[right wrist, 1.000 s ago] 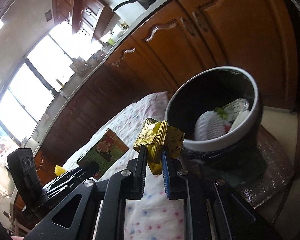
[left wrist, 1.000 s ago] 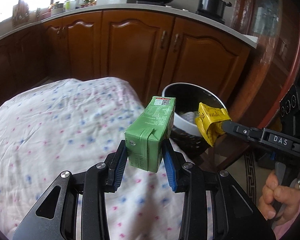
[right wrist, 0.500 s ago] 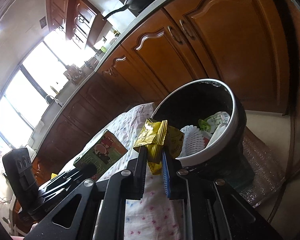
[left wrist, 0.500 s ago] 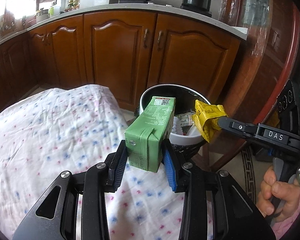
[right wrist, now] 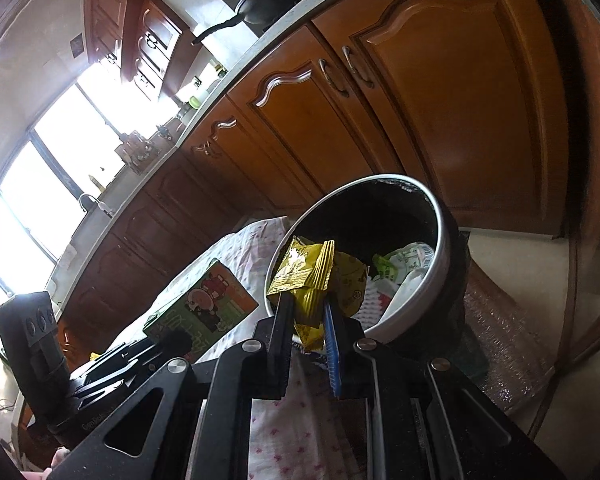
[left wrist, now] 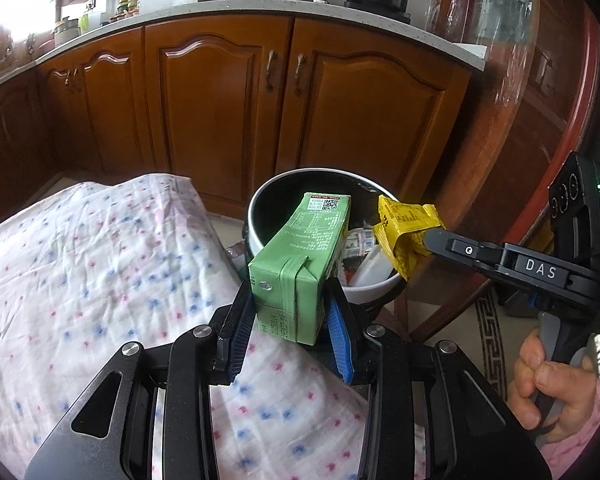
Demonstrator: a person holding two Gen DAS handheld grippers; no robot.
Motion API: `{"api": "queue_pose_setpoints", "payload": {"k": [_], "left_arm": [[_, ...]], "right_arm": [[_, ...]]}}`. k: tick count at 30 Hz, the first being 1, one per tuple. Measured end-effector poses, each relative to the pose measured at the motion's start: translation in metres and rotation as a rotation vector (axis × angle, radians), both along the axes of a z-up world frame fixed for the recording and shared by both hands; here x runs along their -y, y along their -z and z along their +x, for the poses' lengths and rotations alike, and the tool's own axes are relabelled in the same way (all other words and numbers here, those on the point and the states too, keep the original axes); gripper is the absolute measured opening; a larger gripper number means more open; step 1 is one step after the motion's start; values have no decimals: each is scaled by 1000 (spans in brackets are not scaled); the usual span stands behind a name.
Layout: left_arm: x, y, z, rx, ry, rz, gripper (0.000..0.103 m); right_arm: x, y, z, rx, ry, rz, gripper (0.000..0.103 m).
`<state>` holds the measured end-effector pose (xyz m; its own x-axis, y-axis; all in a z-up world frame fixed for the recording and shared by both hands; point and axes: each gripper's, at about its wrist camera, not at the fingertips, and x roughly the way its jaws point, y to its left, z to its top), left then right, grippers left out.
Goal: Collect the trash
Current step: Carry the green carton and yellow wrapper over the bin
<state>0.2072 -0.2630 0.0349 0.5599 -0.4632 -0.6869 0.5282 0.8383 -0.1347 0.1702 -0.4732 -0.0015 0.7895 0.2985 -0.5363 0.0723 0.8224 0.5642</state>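
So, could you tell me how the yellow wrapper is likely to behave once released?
The yellow wrapper looks creased and thin, so probably floppy and light. Pinched in the right hand-held gripper near the bin, it may flutter rather than drop straight.

A dotted cloth (left wrist: 100, 280) covers the table; the bin (left wrist: 260, 204) stands on the floor (right wrist: 520, 256) beside it.

Wooden kitchen cabinets (left wrist: 220, 104), bright windows (right wrist: 40, 184)
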Motion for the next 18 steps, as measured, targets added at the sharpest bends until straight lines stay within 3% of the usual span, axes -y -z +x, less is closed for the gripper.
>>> {"api": "queue_pose_setpoints", "payload": {"k": [18], "left_arm": [[40,6,31,-6,38,76,33]], "right_arm": [[4,-2,25,-41,-2,-73,15]]}}
